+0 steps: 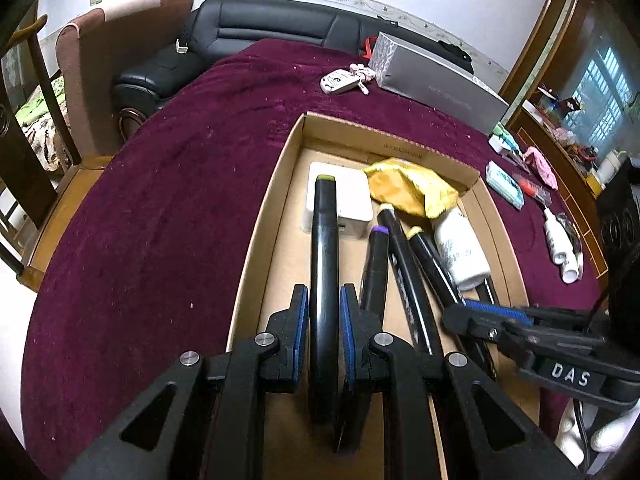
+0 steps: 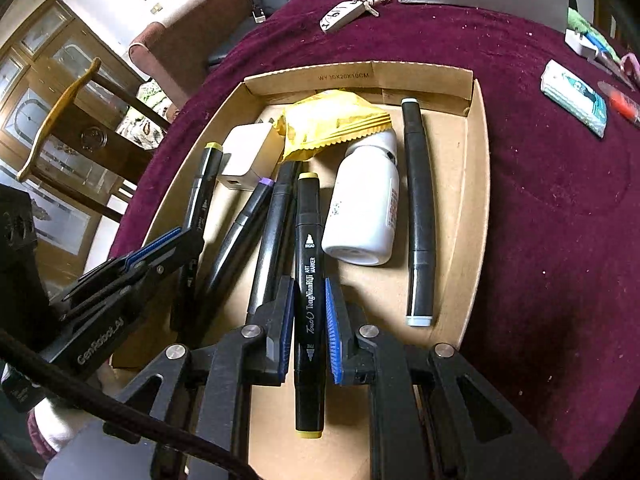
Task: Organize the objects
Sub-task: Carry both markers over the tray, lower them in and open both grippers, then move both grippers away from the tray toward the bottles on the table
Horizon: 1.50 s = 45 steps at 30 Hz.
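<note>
Left gripper (image 1: 325, 320): nearest in the left wrist view. Blue pads sit on either side of a black marker with a green-yellow cap (image 1: 325, 264); a thin gap may remain on each side, so whether it is clamped or only bracketed I cannot tell.
Left marker position: runs straight ahead along the fingers, over the left part of the cardboard tray (image 1: 256, 240), its far cap over the white charger block (image 1: 352, 200). Probably lined up lengthwise to lie parallel with the tray wall.
Right gripper (image 2: 307, 320): jaws straddle a yellow-capped art marker (image 2: 307, 264); the left pad looks in contact, the right shows a sliver of gap. Grip not certain.
Right marker position: centre of the tray, lengthwise, near cap towards the camera.
Loose markers: a purple-capped marker (image 2: 240, 224) and another black one (image 2: 276, 220) lie slanted between the two grippers, crossing untidily.
Grey-capped marker (image 2: 418, 216): lies straight beside the right tray wall, looks already set in order.
White bottle (image 2: 366, 204): on its side between the yellow-capped and grey-capped markers.
Yellow packet (image 2: 332, 126): crumpled at the tray's far end, partly over bottle and charger.
Beyond the tray: white key fob (image 1: 338, 82) and grey box (image 1: 436, 80) on the maroon cloth (image 1: 160, 220), well apart.
</note>
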Each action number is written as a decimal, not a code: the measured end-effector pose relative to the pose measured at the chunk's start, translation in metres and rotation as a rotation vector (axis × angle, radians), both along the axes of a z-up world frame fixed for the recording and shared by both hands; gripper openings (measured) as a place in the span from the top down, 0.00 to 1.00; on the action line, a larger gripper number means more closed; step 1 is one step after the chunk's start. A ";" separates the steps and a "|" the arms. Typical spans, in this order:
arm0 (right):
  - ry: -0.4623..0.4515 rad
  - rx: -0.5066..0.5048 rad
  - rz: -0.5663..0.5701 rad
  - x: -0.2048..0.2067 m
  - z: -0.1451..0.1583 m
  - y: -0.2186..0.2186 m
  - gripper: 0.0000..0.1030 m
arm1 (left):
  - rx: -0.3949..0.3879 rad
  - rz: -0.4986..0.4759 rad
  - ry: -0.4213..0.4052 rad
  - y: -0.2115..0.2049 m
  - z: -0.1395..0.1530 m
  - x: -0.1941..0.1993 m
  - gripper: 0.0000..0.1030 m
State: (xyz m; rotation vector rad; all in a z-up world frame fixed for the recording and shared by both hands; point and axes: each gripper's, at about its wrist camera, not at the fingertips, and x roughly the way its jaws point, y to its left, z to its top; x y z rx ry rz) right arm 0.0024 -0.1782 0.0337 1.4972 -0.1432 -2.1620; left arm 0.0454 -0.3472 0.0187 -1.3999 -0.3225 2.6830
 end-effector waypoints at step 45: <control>0.476 0.234 -0.381 0.075 0.071 0.204 0.43 | 0.027 -0.220 0.199 0.177 0.103 0.045 0.42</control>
